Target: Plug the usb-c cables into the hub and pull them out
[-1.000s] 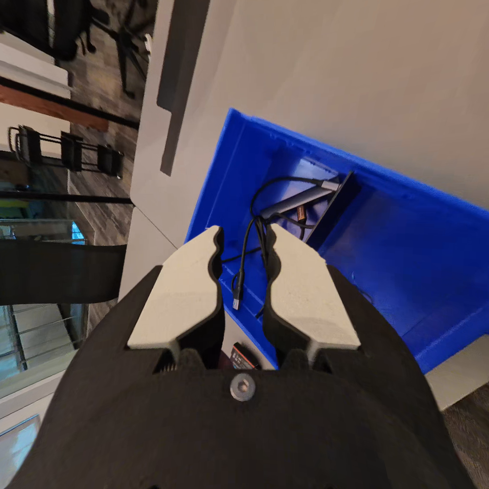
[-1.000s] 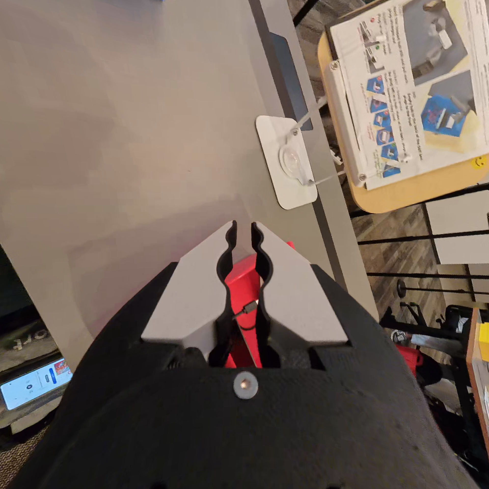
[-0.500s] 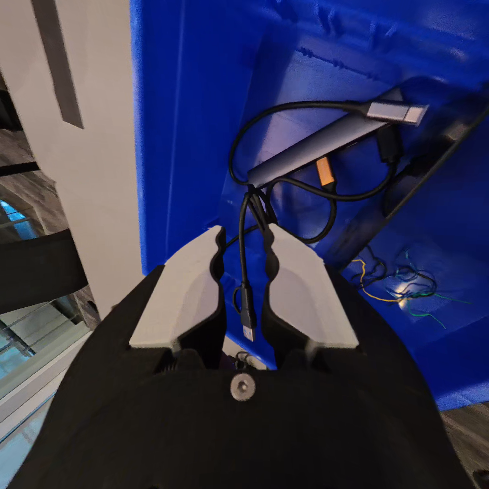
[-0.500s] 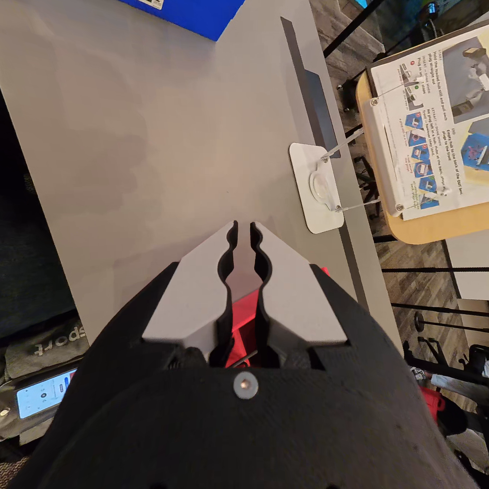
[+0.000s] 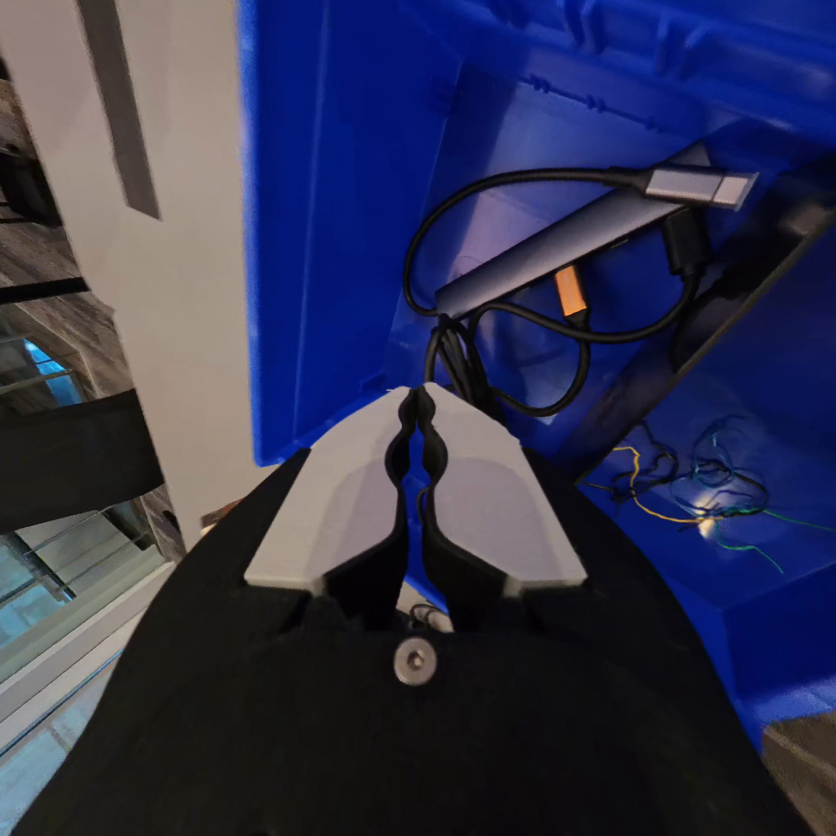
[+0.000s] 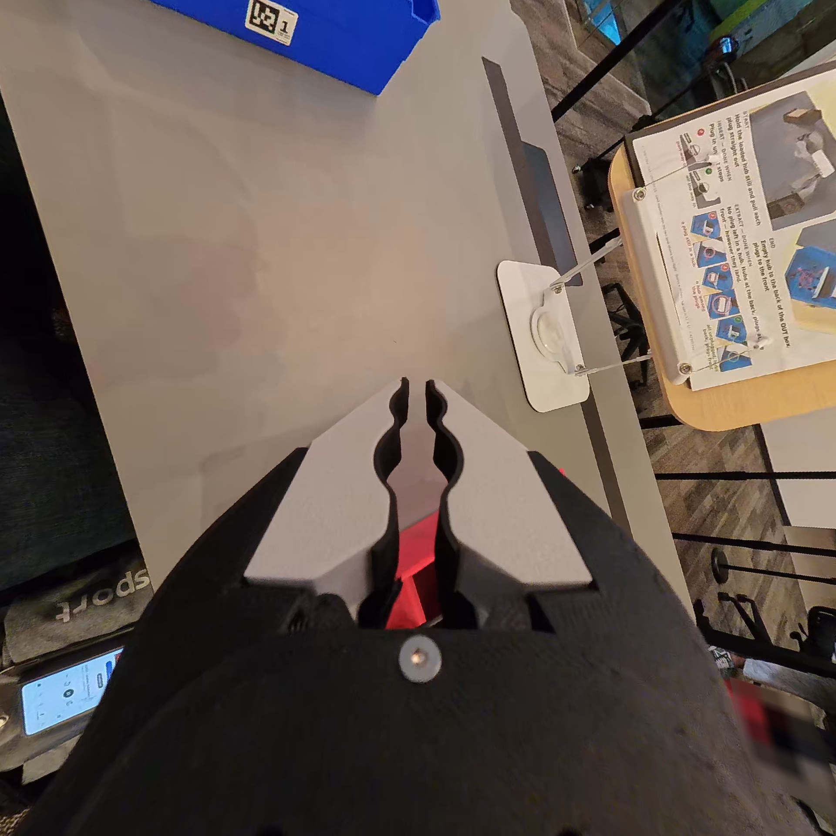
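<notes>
Blue plastic fills most of the left wrist view: a blue bin (image 5: 344, 235) standing on a pale grey table (image 5: 190, 253), split by a dark divider (image 5: 705, 362) into two compartments. The nearer-left compartment holds a slim grey hub (image 5: 556, 262) lying aslant against the far wall. A black plug (image 5: 683, 249) and an orange plug (image 5: 571, 292) sit at its long side, seemingly seated in ports, though the joint is in shadow. The hub's own lead curls over it and ends in a free silver connector (image 5: 696, 185). Black cables (image 5: 543, 357) loop from the plugs and gather in a bundle that runs down behind the fingertips. The left gripper (image 5: 418, 396) has its tips pressed together at the bin's edge; a thin black strand shows in the slot lower down, but whether it is pinched I cannot tell. The other compartment holds only a tangle of thin coloured wires (image 5: 687, 493).

Over in the right wrist view, the right gripper (image 6: 415, 384) hangs above bare table (image 6: 253, 253), its fingers a narrow gap apart with nothing between them. A red bin (image 6: 414, 579) shows under the fingers, its contents hidden. The blue bin's corner (image 6: 353, 49), bearing a white sticker, lies far ahead, well apart. A white stand (image 6: 540, 334) at the table's edge carries an instruction sheet (image 6: 742, 253).
</notes>
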`<state>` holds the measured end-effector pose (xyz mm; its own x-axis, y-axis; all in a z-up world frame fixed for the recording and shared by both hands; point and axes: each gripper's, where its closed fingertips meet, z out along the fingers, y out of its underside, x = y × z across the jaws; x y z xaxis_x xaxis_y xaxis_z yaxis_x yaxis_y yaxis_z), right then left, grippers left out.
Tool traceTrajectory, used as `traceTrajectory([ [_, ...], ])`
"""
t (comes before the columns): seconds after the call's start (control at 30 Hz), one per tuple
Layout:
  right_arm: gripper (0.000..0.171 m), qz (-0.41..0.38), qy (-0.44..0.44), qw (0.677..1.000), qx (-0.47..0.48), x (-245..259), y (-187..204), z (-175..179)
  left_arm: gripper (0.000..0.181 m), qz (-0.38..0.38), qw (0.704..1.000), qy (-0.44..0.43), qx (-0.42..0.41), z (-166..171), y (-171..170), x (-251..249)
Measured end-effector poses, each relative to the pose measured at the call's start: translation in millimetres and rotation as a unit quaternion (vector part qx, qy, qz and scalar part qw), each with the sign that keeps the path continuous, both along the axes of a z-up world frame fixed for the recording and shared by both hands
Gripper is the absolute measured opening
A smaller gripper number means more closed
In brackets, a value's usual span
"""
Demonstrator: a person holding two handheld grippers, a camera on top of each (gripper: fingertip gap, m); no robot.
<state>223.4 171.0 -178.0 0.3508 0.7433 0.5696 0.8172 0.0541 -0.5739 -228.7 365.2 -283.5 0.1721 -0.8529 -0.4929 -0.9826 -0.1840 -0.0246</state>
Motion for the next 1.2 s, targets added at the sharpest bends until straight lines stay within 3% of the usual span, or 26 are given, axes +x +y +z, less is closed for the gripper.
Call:
traceTrajectory([
  [0.17, 0.005, 0.006, 0.001, 1.000, -0.001, -5.1, -3.3, 0.3, 0.000, 0.007, 1.000, -0.015, 0.013, 14.2, -1.3, 1.9],
  [0.23, 0.005, 0.010, 0.003, 1.000, -0.001, -9.6, -4.5, 1.0, 0.030, 0.024, 1.000, 0.012, -0.009, 3.8, -1.4, -5.8],
  [0.3, 0.005, 0.014, 0.003, 1.000, 0.000, -13.8, -6.4, 1.3, 0.042, 0.033, 0.998, 0.032, -0.037, -10.4, -2.0, -10.8],
  [0.47, 0.005, 0.017, -0.002, 1.000, -0.005, -16.0, -10.6, -2.5, 0.035, 0.033, 0.997, 0.028, -0.063, -31.4, 6.7, -3.7],
  [0.67, 0.005, 0.017, -0.003, 1.000, -0.011, -14.8, -9.8, -6.4, 0.052, 0.024, 0.991, 0.025, -0.131, -49.3, 1.7, 11.0],
  [0.77, 0.005, 0.018, -0.004, 1.000, -0.012, -14.5, -8.9, -9.0, 0.050, -0.048, 0.991, 0.064, -0.109, -46.6, 4.9, 19.7],
  [0.87, 0.005, 0.017, -0.002, 1.000, -0.015, -13.2, -7.6, -11.9, 0.045, -0.071, 0.991, 0.072, -0.093, -35.1, 6.1, 28.8],
  [1.03, 0.005, 0.021, 0.003, 1.000, -0.017, -16.3, -4.4, -13.6, 0.032, -0.080, 0.992, -0.014, -0.100, -16.2, 1.6, 60.3],
  [1.2, 0.005, 0.028, 0.004, 0.999, -0.016, -21.3, -5.2, -14.0, 0.037, -0.097, 0.984, 0.076, -0.131, -50.8, -2.0, 42.6],
])
